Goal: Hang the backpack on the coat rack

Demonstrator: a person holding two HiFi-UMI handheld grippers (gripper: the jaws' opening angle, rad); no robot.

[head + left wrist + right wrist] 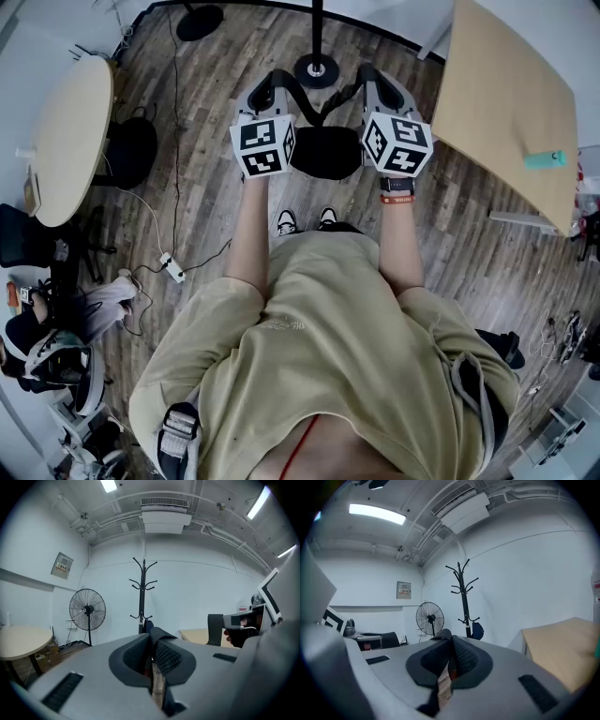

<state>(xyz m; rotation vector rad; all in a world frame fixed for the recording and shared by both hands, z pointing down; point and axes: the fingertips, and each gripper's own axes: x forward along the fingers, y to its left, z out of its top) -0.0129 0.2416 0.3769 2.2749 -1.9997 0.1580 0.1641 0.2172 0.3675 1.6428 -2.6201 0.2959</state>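
Note:
The black backpack [326,152] hangs between my two grippers, low in front of the person's shoes. My left gripper [265,94] is shut on one black shoulder strap [158,638]. My right gripper [377,89] is shut on the other strap [449,640]. The black coat rack [143,590] stands straight ahead against the white wall, and its round base [317,68] lies just beyond the backpack. In the right gripper view the coat rack [464,595] has a small dark blue thing [477,630] hanging on a low hook.
A rectangular wooden table [506,89] with a teal object [546,159] stands at the right. A round table [70,131] is at the left, with a power strip [172,268] and cables on the floor. A standing fan [87,609] is left of the rack.

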